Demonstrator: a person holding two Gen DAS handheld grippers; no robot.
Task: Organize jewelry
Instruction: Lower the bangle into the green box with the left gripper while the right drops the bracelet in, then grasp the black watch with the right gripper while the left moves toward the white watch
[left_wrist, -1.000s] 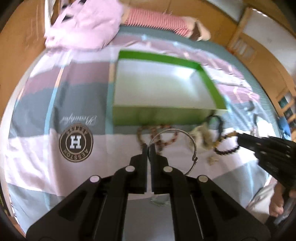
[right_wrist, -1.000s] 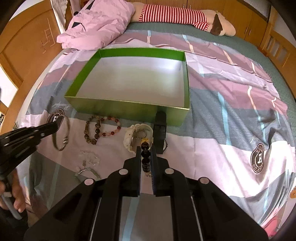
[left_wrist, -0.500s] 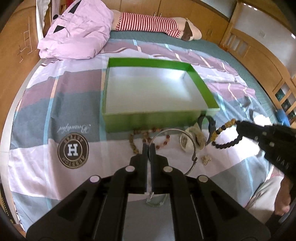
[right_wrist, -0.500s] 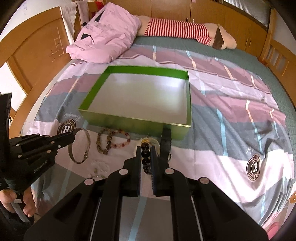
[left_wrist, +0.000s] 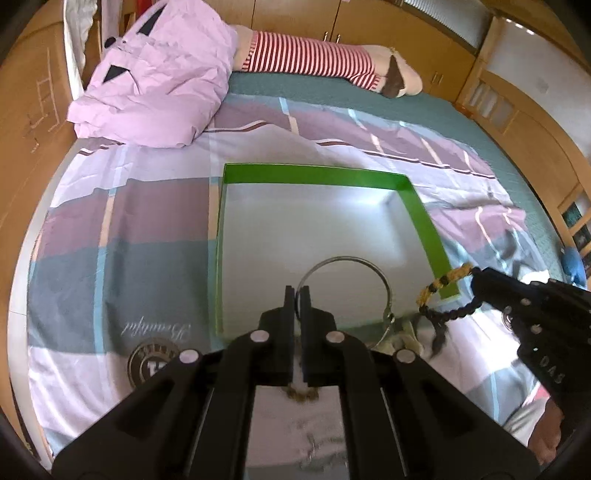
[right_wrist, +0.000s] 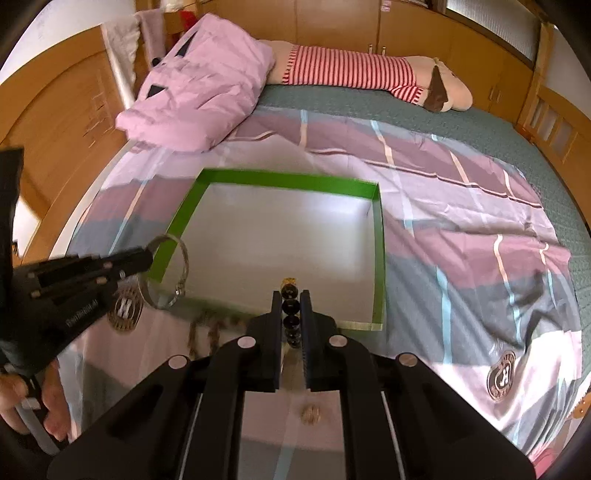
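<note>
A shallow green box (left_wrist: 317, 173) with a pale bare floor lies on the bedspread; it also shows in the right wrist view (right_wrist: 288, 181). My left gripper (left_wrist: 297, 291) is shut on a thin silver bangle (left_wrist: 373, 267) and holds it above the box's near part. In the right wrist view the bangle (right_wrist: 183, 254) hangs over the box's near left corner. My right gripper (right_wrist: 291, 295) is shut on a black bead bracelet (right_wrist: 290, 308), held above the box's near wall. In the left wrist view the bracelet (left_wrist: 448, 315) hangs by the box's near right corner.
More jewelry lies on the bedspread in front of the box: a brown bead string (right_wrist: 207, 328), a pale piece (left_wrist: 400, 334) and small bits (right_wrist: 310, 413). A pink pillow (left_wrist: 159, 74) and a striped plush toy (right_wrist: 354, 70) lie at the head of the bed.
Both grippers have risen and moved forward with their pieces, from above the loose jewelry to over the near edge of the green box.
</note>
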